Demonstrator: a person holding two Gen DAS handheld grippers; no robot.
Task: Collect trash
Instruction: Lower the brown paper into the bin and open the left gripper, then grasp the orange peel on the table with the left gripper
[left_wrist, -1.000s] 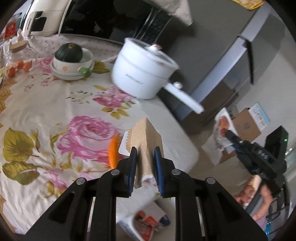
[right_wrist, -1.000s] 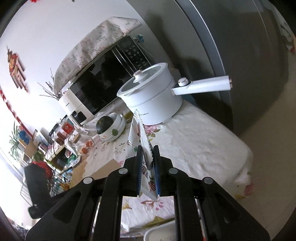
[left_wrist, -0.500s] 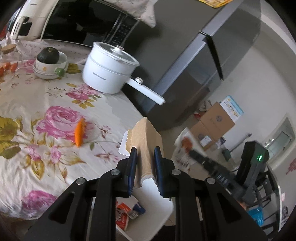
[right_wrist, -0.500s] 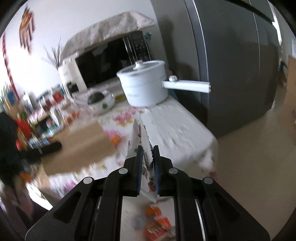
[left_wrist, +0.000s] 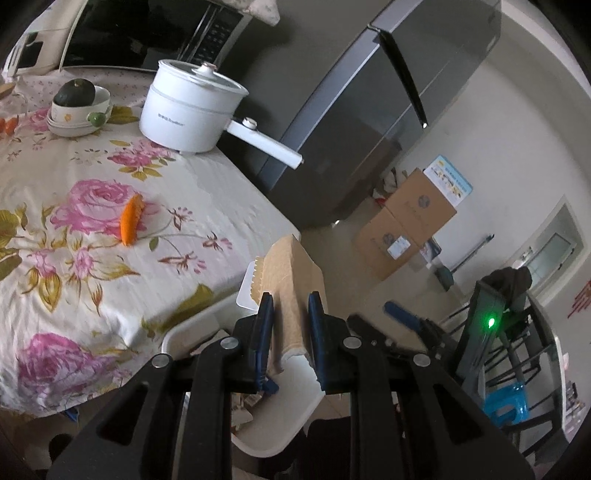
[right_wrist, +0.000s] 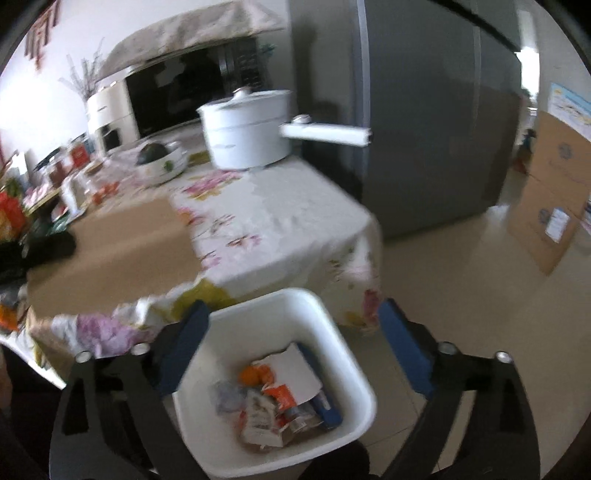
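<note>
- The landmark is the white bin (right_wrist: 334, 332), sitting on the floor tucked against the corner of the surface (left_wrist: 110, 229) with its flowered cloth.
- My right gripper (right_wrist: 293, 347) is poised right over the bin, pitched down into its mouth; the jaws are opening, spread to either side of the bin, and I see nothing between them.
- Wrappers and a white card (right_wrist: 295, 373) lie on the bin floor directly below that gripper, so I'd judge that hand's load is already in.
- My left gripper (left_wrist: 290, 332) is clamped on the brown cardboard piece (left_wrist: 295, 280), with a white serrated-edged scrap (left_wrist: 249, 291) showing just beside it, on the side toward the surface.
- The cardboard's long axis runs away from the gripper, up and forward, out past the fingertips.
- In the left view the bin rim (left_wrist: 192, 326) sits below and just surface-side of the gripper, so the cardboard already overhangs the bin opening.
- The relation that counts: the bin is straight beneath the held piece, and the left hand is the only 1 carrying anything.
- The left hand is angled downward; the release looks like a matter of tipping a little steeper so the tall piece doesn't catch the rim.
- 1 orange peel (left_wrist: 129, 219) lies on the surface, well away from the bin.
</note>
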